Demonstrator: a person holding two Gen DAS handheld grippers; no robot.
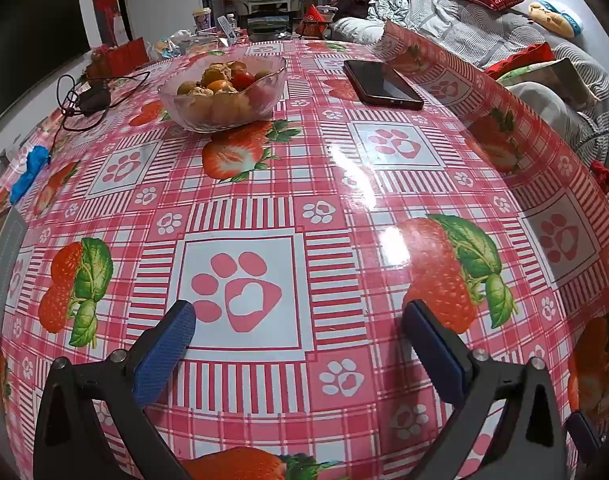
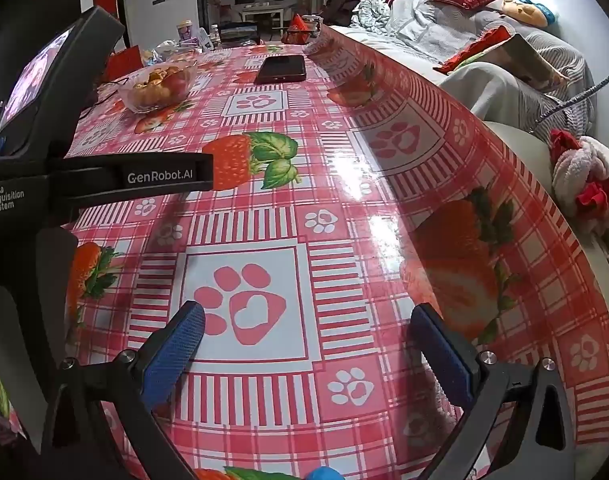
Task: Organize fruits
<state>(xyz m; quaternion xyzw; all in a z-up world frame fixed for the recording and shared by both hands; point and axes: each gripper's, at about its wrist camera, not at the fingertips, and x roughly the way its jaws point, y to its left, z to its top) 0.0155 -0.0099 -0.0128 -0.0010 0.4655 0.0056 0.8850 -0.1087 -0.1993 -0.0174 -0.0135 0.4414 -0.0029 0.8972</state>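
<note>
- Two grippers are hanging over a table covered with a red checked cloth (image 1: pixel 344 184) printed with strawberries and paw marks.
- The left gripper (image 1: pixel 300 312) is tilting down at the cloth with its blue pads spread wide and nothing between them.
- The right gripper (image 2: pixel 308 316) is likewise standing released, gripping nothing, above a paw print near the right edge of the table.
- A glass bowl (image 1: pixel 223 92) is sitting at the far left of the table, holding the fruits (image 1: pixel 220 78), orange, yellow and red ones piled together.
- A dark phone (image 1: pixel 380 82) is lying flat to the right of the bowl, well apart from it.
- A black cable (image 1: pixel 84 96) is lying left of the bowl.
</note>
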